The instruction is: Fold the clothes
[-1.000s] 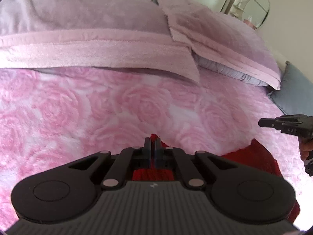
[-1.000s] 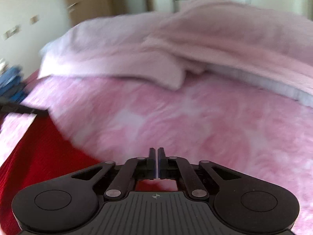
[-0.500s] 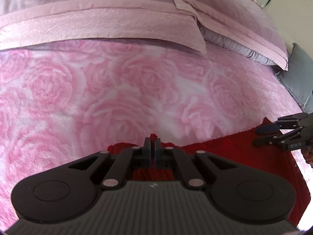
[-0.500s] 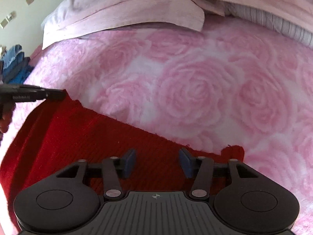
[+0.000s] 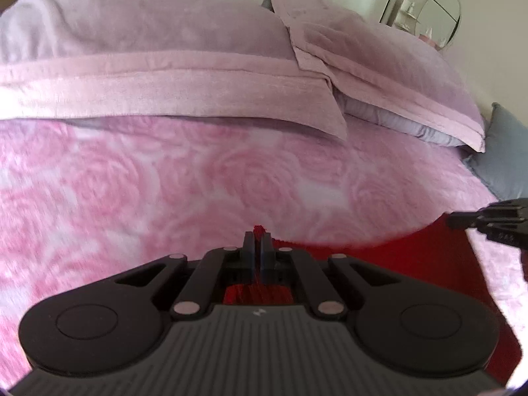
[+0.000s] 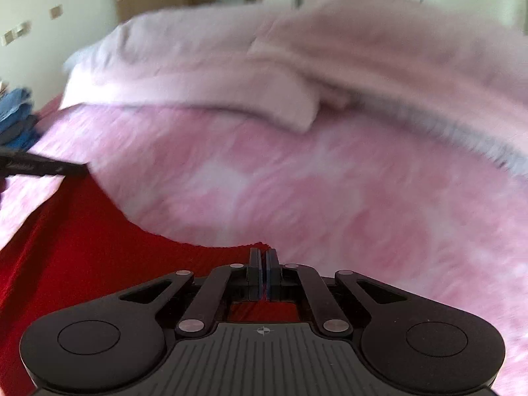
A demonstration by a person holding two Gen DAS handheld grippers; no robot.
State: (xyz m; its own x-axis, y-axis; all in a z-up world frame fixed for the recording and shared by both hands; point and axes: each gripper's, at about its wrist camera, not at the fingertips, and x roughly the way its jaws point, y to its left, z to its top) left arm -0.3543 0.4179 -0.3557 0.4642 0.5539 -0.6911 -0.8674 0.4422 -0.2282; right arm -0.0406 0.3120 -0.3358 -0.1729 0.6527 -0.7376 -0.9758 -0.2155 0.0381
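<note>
Right tool (image 6: 263, 257) reclosed, garment (image 6: 82, 247) raised | both tools pinch its edge | rose bedspread (image 5: 231, 181), pillows (image 5: 148, 49) behind

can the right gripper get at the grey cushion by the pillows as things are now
Probably not: the right gripper is shut on the red garment, and the grey cushion lies farther up the bed.

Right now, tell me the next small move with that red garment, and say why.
Probably carry both pinched corners forward together. The left gripper and right gripper are each shut on the red garment, whose edge sags between them over the pink rose blanket, so keeping it taut should give a clean fold.
</note>
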